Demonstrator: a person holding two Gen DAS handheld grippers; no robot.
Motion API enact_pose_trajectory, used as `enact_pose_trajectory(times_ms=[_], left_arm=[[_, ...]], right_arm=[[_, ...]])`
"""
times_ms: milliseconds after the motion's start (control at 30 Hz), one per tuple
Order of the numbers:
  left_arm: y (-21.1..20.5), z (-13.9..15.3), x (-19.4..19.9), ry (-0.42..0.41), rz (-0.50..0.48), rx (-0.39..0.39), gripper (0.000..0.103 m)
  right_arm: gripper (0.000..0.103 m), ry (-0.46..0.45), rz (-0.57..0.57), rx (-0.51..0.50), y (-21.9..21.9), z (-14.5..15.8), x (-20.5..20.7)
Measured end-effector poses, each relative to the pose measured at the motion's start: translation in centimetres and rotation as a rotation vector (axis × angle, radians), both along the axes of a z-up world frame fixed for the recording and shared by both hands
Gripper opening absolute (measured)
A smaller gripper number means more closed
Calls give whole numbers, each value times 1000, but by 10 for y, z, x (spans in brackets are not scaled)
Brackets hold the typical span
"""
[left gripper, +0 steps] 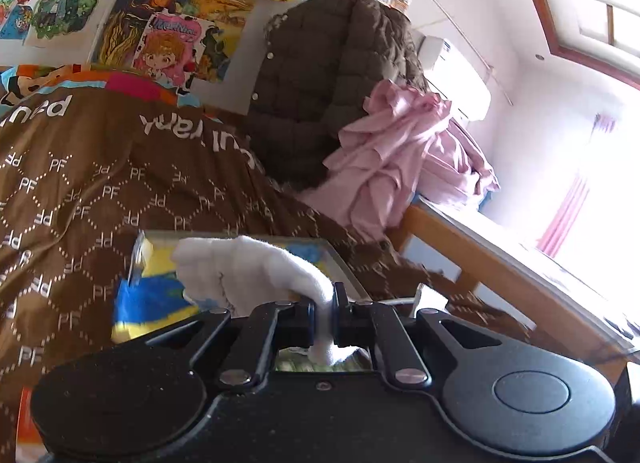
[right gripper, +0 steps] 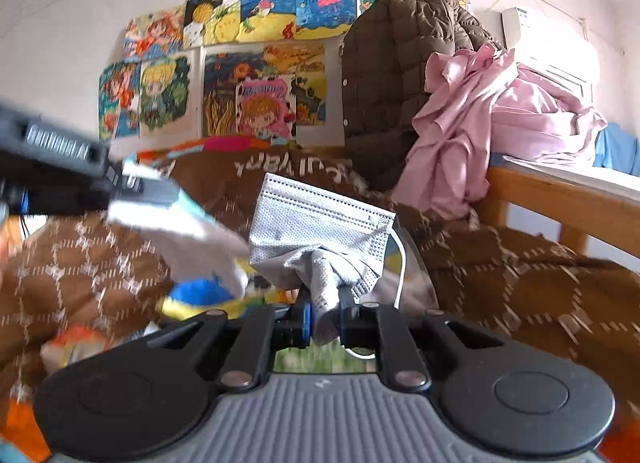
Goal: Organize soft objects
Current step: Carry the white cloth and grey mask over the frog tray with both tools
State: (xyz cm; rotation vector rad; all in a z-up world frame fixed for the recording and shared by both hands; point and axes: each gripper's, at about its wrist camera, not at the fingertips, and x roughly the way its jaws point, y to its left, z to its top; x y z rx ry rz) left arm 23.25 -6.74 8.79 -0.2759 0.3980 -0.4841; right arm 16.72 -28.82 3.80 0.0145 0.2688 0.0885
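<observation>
1. Glove [left gripper: 248,267], white and fleecy, hangs in the left gripper [left gripper: 324,315] in the left wrist view. The tongs are pressed together on a thin fold at its cuff end, and a tuft of the fabric pokes out below them.

2. It looks light and limp, so I judge it will sag and swing rather than keep any form. A bunched fold as now seems the safest hold. It is not fragile or slippery.

3. Its long axis runs from the tongs up and to the left, away from the camera, with the fingers pointing left. It hangs above a tray [left gripper: 340,263] with a colourful picture, which lies on the brown blanket [left gripper: 100,183].

4. Far behind stand a brown coat [left gripper: 320,75] and a heap of pink cloth [left gripper: 384,167], just beside each other.

5. Mask [right gripper: 320,223], grey and pleated, is held in the right gripper [right gripper: 324,319] in the right wrist view. The tongs are pinching a gathered middle part of its lower edge.

6. It looks very light and thin, and creases easily. A white ear loop [right gripper: 400,263] dangles on the right and could snag. I would hold the body, not the loop.

7. The mask stands up from the tongs and fans out. Its long axis runs left to right, tilted down to the right.

8. At left the left gripper [right gripper: 132,183] shows blurred, with the glove [right gripper: 192,231] trailing from it towards the mask, near it. Whether they touch I cannot tell.
</observation>
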Motion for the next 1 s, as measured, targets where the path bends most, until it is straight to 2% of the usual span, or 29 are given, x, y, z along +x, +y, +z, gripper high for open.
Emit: enact_pose_trajectory(times_ms=[167, 400, 600, 1000], left_arm=[[-4, -8, 42, -26, 32, 2, 8], [-15, -40, 88, 10, 75, -6, 8], [-27, -63, 111, 39, 79, 12, 8], [-34, -83, 129, 75, 125, 76, 8]], right_arm=[[14, -26, 25, 29, -9, 0, 53], [14, -17, 36, 95, -18, -17, 105], [14, 6, 21, 105, -26, -33, 123], [14, 106, 62, 94, -23, -49, 148]])
